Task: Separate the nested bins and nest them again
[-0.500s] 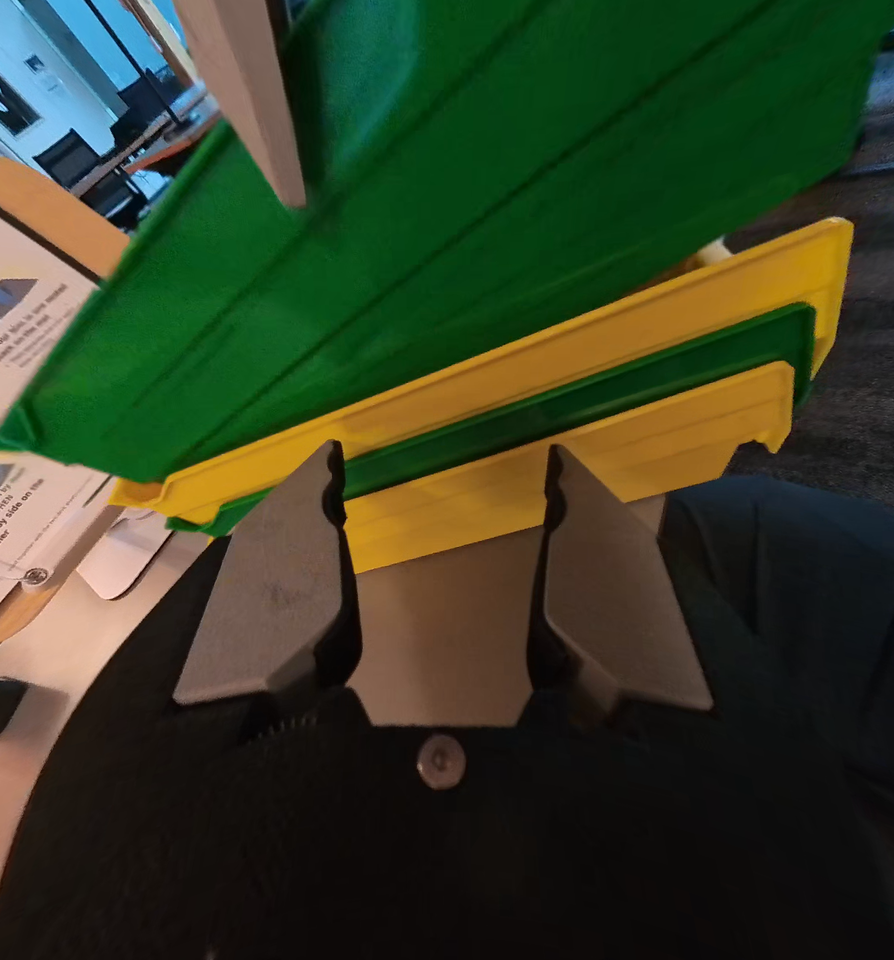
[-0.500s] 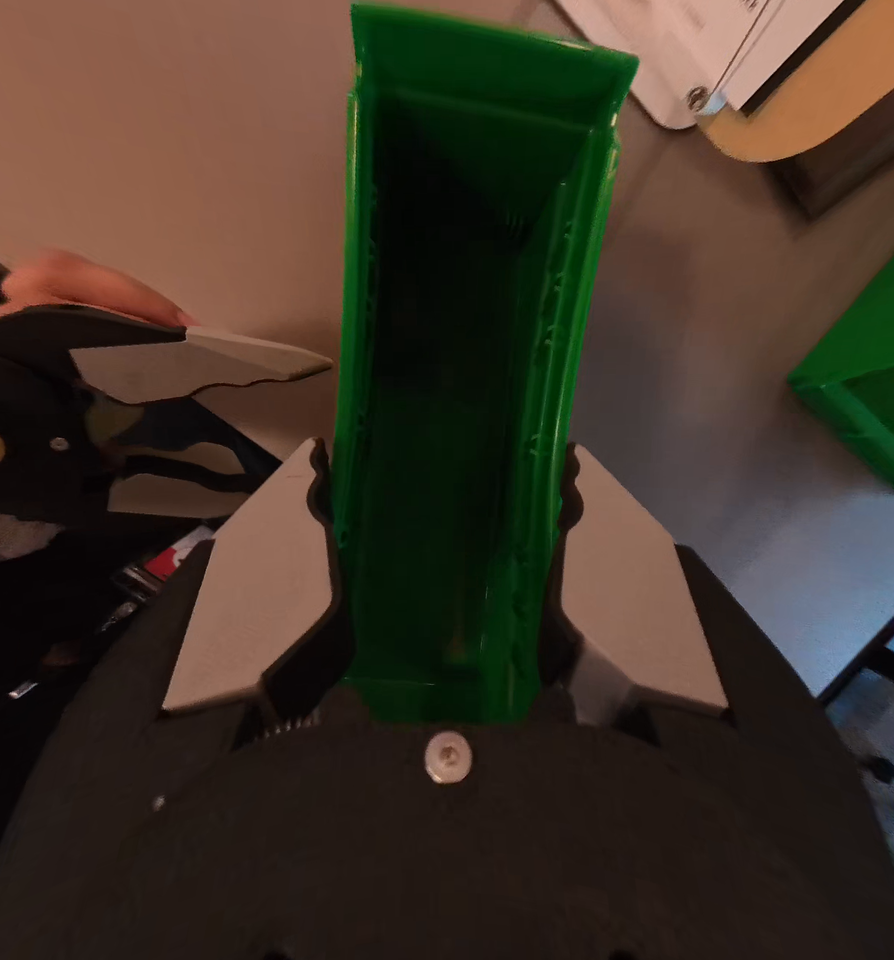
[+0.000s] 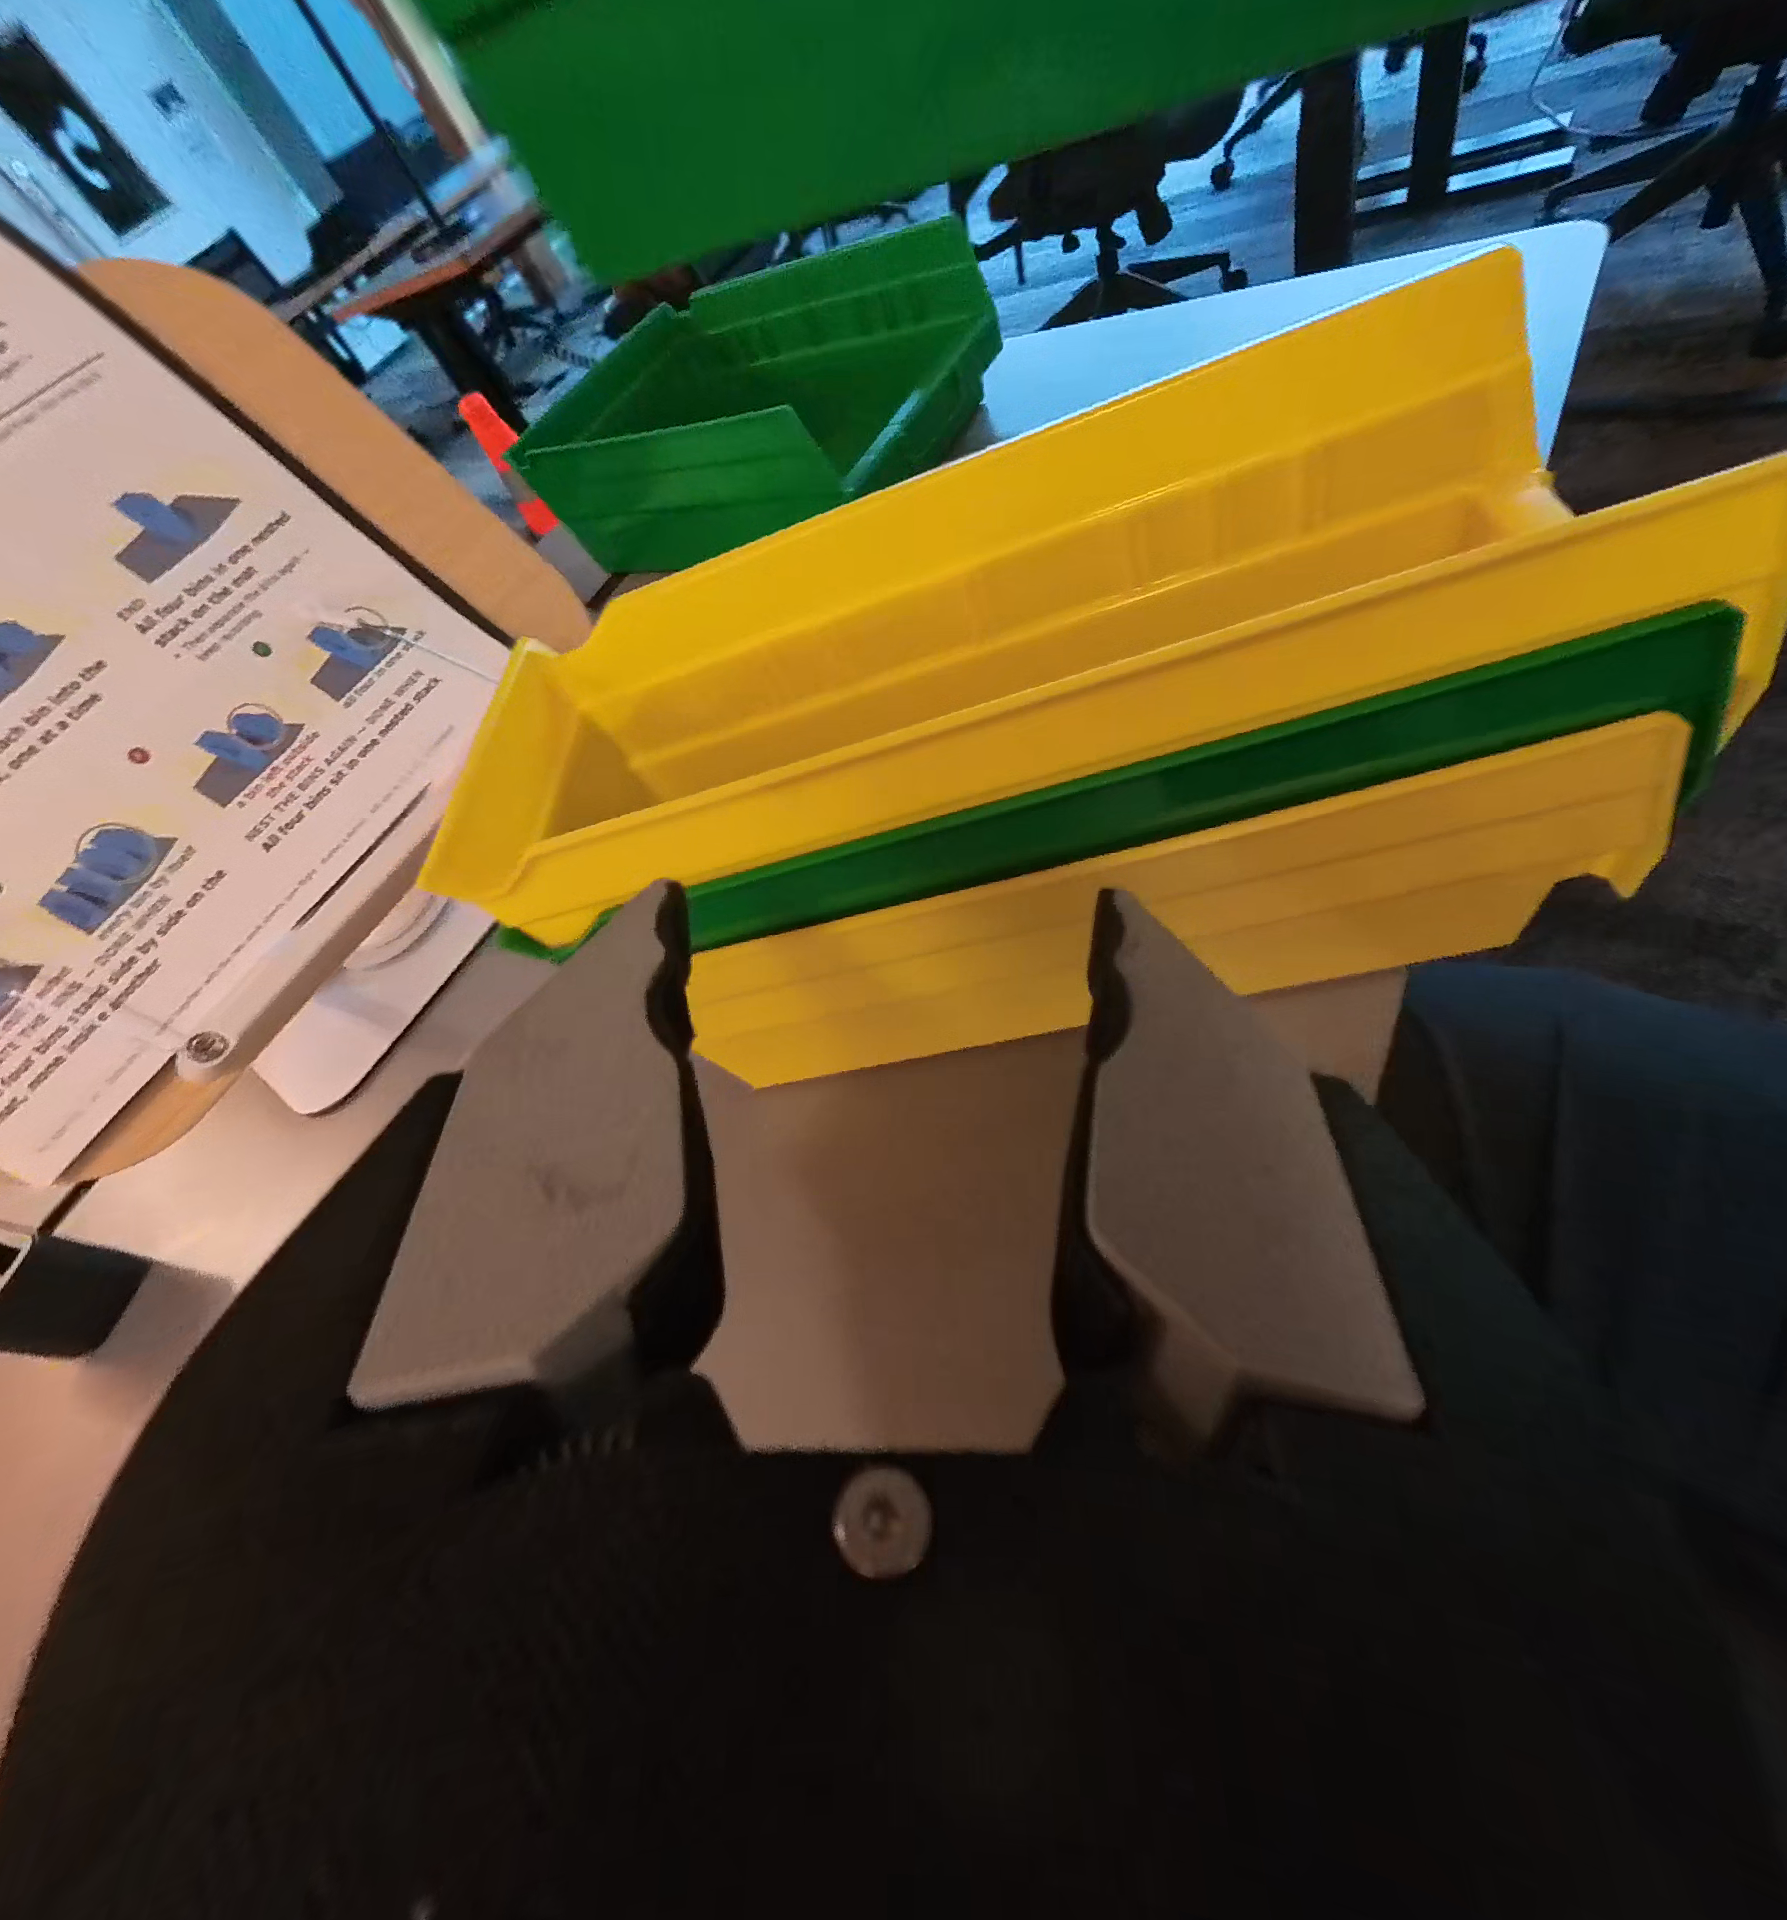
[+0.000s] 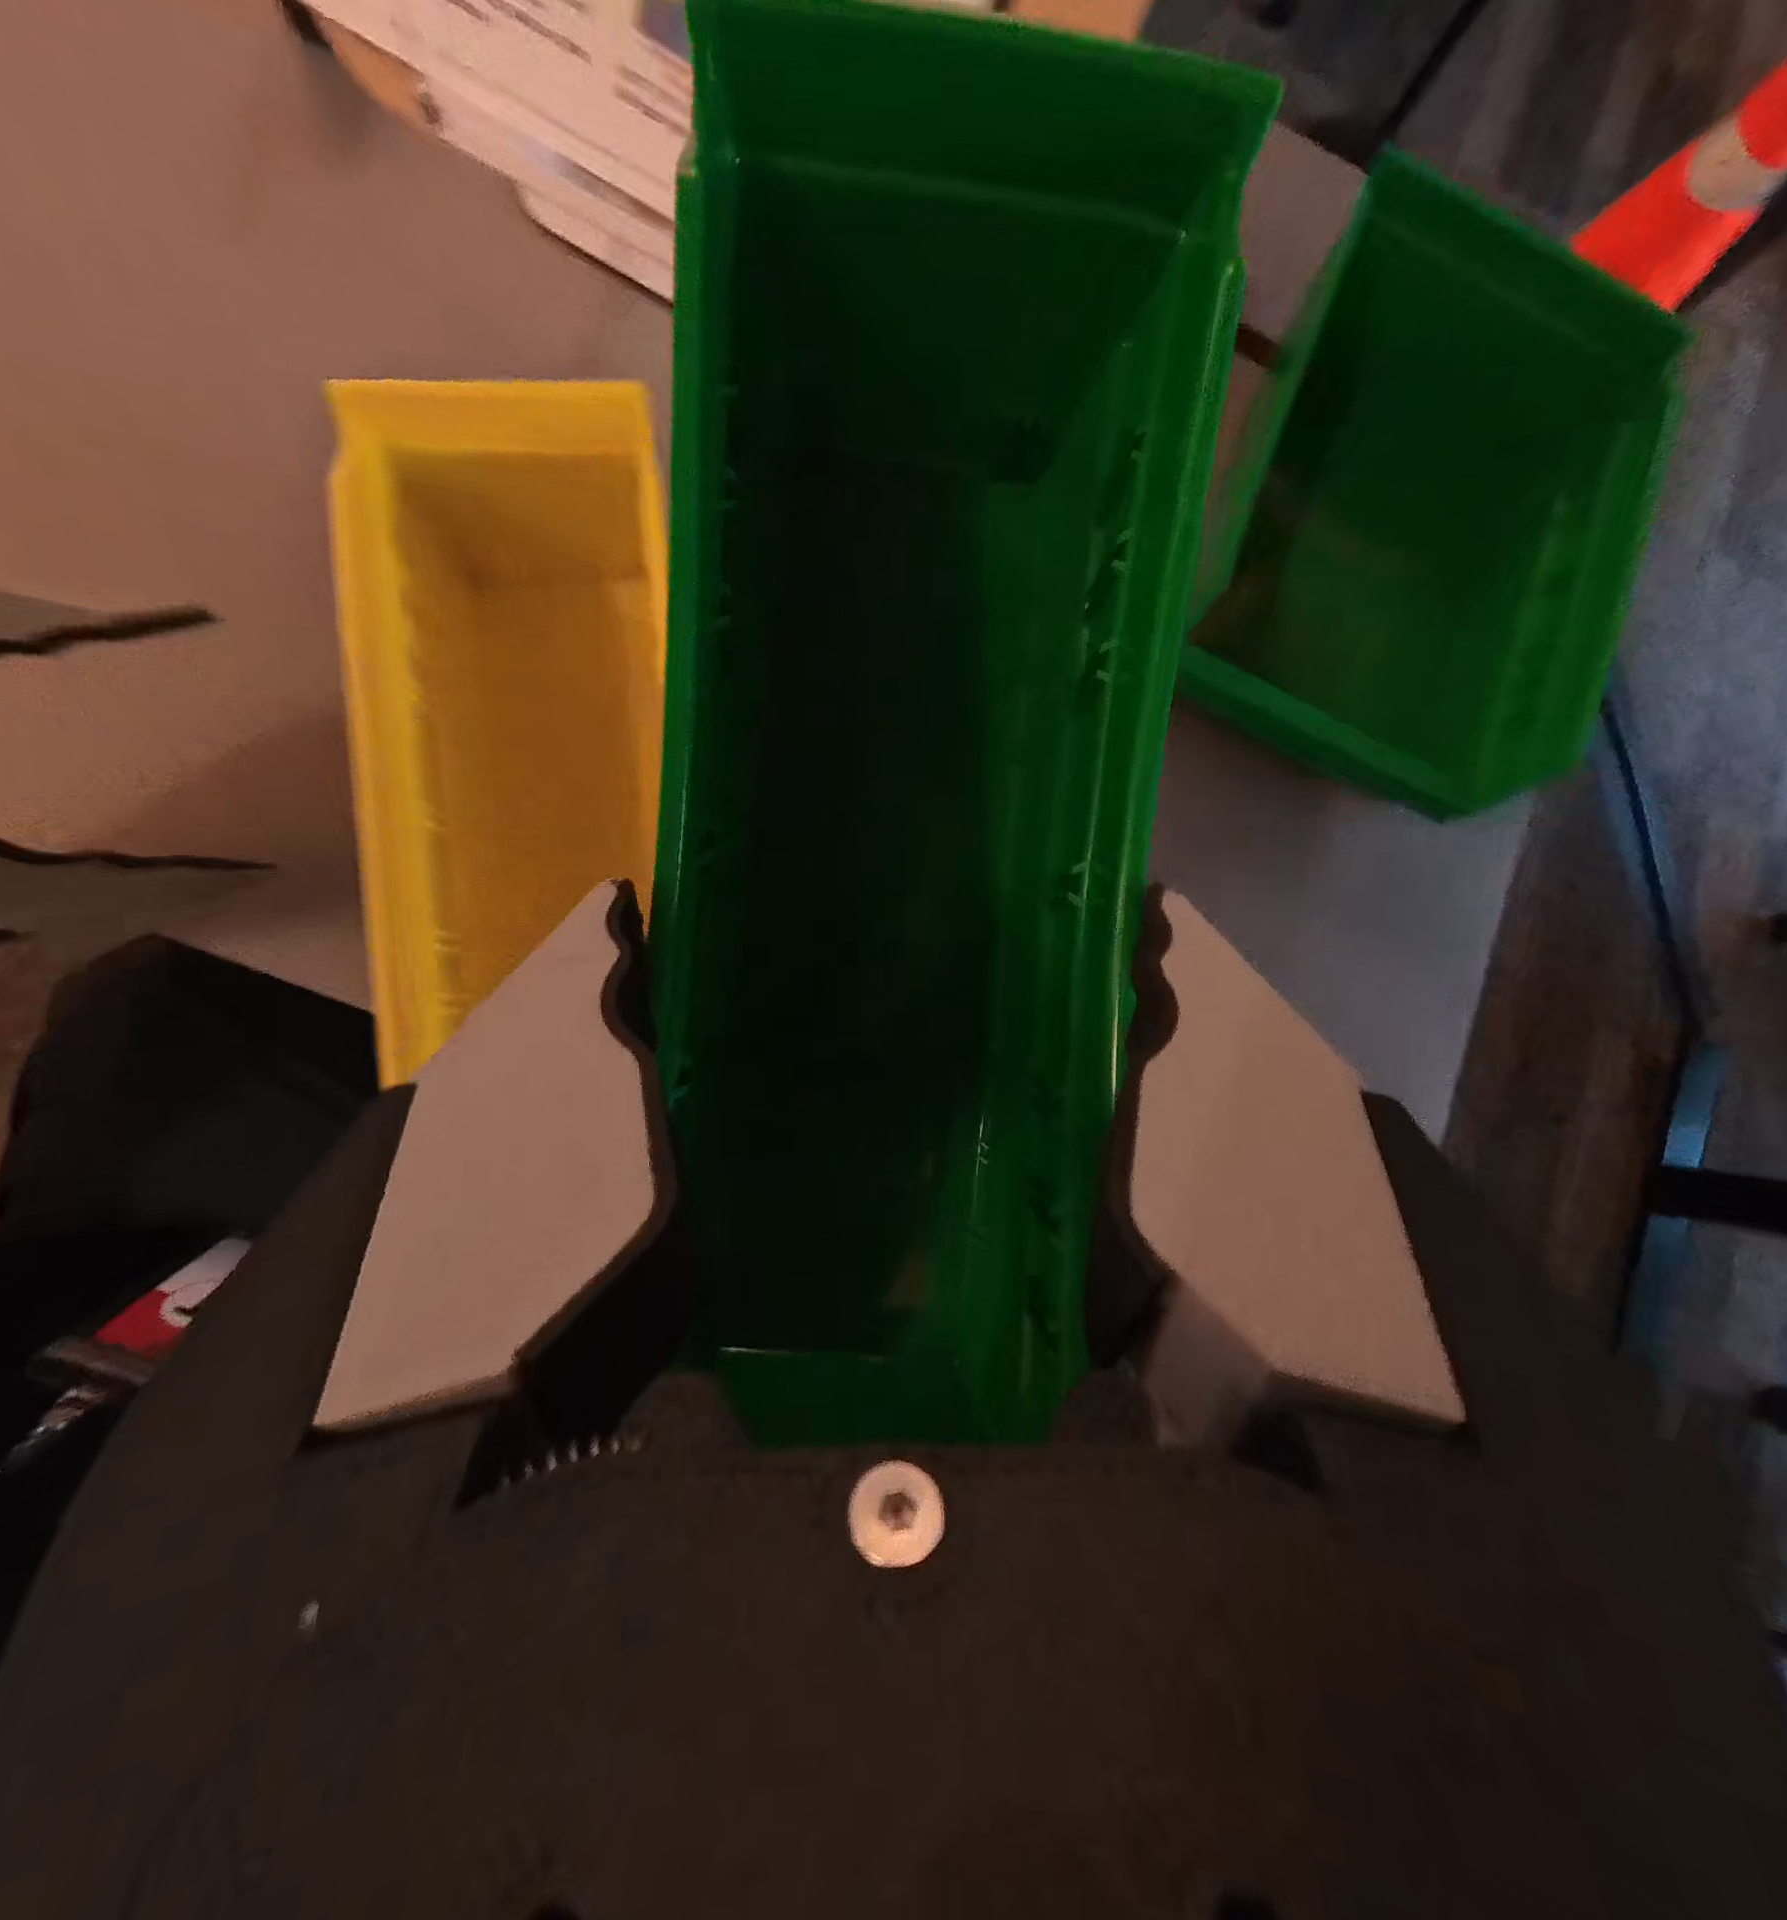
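Note:
A nested stack stands on the table in the left wrist view: a yellow bin (image 3: pixel 1076 623) on top, a green bin (image 3: pixel 1232 769) under it, another yellow bin (image 3: pixel 1284 862) at the bottom. My left gripper (image 3: pixel 889 935) is open, its fingertips at the stack's near side. My right gripper (image 4: pixel 889 935) is shut on a long green bin (image 4: pixel 920 727), one finger on each side wall. It holds the bin in the air, seen at the top of the left wrist view (image 3: pixel 816 125). Below it lies the yellow bin (image 4: pixel 515 675).
A separate green bin (image 3: pixel 764 416) sits farther back on the table, also in the right wrist view (image 4: pixel 1440 520). An instruction sheet (image 3: pixel 141 727) stands at the left. An orange-and-white cone (image 3: pixel 504 457), office chairs (image 3: pixel 1107 229) and the floor lie beyond the table edge. Dark clothing (image 3: pixel 1595 1195) is at right.
The held green bin has risen up and away from the stack, uncovering the top yellow bin. The right wrist view has swung over the stack and the other green bin. The left gripper stays.

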Demonstrator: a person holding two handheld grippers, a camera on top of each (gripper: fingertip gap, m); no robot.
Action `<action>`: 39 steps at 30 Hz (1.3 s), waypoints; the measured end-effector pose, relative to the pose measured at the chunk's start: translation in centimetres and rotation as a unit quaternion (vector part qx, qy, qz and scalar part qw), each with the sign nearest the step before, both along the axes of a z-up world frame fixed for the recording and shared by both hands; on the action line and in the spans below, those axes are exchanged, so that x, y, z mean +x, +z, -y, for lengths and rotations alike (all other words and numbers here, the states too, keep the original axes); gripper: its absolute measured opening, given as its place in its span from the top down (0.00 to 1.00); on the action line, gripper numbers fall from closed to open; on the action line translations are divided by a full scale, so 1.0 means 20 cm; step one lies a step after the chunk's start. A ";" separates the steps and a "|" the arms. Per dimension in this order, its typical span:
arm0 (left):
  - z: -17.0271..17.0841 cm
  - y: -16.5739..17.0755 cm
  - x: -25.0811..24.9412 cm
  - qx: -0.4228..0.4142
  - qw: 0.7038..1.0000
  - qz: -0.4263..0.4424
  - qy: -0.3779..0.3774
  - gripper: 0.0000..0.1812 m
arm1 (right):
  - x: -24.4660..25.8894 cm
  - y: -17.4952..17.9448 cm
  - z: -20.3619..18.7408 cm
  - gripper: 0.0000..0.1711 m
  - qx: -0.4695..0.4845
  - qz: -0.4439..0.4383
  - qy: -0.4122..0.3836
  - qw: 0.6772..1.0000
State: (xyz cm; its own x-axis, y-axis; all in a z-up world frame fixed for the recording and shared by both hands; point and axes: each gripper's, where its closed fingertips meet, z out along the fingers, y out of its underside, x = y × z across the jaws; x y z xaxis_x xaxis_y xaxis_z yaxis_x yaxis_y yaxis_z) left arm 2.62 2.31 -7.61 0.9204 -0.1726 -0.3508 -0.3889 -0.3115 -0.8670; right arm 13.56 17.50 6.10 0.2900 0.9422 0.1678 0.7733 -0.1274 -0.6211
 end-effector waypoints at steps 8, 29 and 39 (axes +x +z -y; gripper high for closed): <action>0.11 0.04 -0.17 -0.007 1.000 0.011 0.028 0.59 | 0.34 -0.47 -0.25 0.46 -0.080 -0.014 -0.074 0.994; 0.14 0.05 -0.11 0.006 0.999 0.017 -0.028 0.87 | 0.41 -0.76 -0.46 0.49 -0.073 -0.005 -0.132 0.988; 0.08 -0.04 0.12 0.054 0.976 -0.181 -0.107 0.70 | 0.11 -0.54 0.12 0.47 -0.073 0.001 0.032 0.997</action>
